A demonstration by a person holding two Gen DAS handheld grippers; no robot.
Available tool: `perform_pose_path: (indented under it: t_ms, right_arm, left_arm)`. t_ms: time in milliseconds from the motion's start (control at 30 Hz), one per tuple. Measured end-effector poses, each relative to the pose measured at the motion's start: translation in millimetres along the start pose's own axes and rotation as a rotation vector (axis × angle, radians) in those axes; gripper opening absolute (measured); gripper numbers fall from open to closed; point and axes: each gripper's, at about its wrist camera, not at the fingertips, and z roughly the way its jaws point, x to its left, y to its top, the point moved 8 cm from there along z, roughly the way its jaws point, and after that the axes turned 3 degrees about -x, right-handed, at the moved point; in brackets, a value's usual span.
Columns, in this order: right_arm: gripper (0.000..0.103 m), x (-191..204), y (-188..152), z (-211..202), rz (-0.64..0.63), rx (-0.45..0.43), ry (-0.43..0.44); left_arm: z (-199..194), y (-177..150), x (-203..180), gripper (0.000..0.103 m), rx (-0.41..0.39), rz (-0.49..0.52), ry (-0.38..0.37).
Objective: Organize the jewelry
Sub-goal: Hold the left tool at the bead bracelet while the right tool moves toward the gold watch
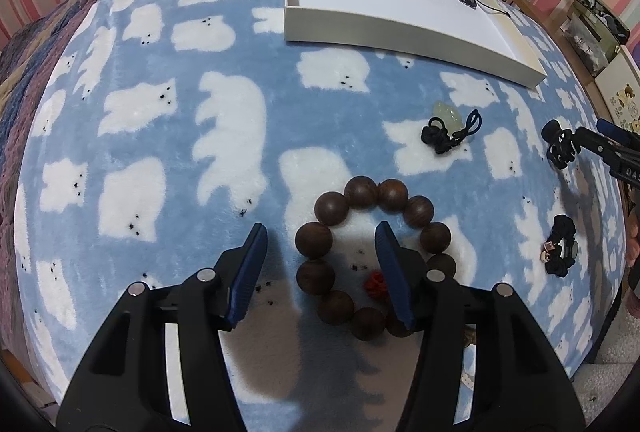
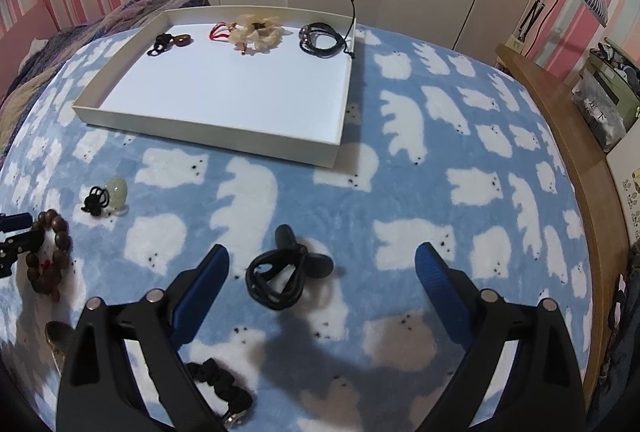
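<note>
Pick-up step judged in hand — left gripper (image 1: 322, 238) held open astride the wooden bead bracelet (image 1: 374, 256) at lower centre, right gripper (image 2: 322, 260) open over a black cord piece (image 2: 280, 272); closing, then transfer to the white tray (image 1: 400, 36), is called for.

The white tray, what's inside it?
The white tray holds a dark pendant, a cream-and-red piece and black cord bracelets along its far wall. Nothing hides them.
</note>
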Motion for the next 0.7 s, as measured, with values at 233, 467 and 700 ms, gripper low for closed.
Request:
perform_pose_path:
  t_ms: [233, 467, 700]
  right_arm:
    - [0.094, 7.8, -17.4, -11.5, -0.03, 0.004, 0.022]
    - [0.094, 10.6, -41.6, -22.8, -0.069, 0.028, 0.03]
    - [0.094, 9.7, -69.1, -16.6, -0.071, 0.089, 0.039]
  left_arm:
    - [3.2, -1.6, 1.0, 0.056, 0.008, -0.01, -0.006]
    - [6.3, -3.0, -1.6, 0.056, 0.013, -0.002, -0.009]
    - [7.0, -3.2, -3.5, 0.055, 0.013, -0.001, -0.006]
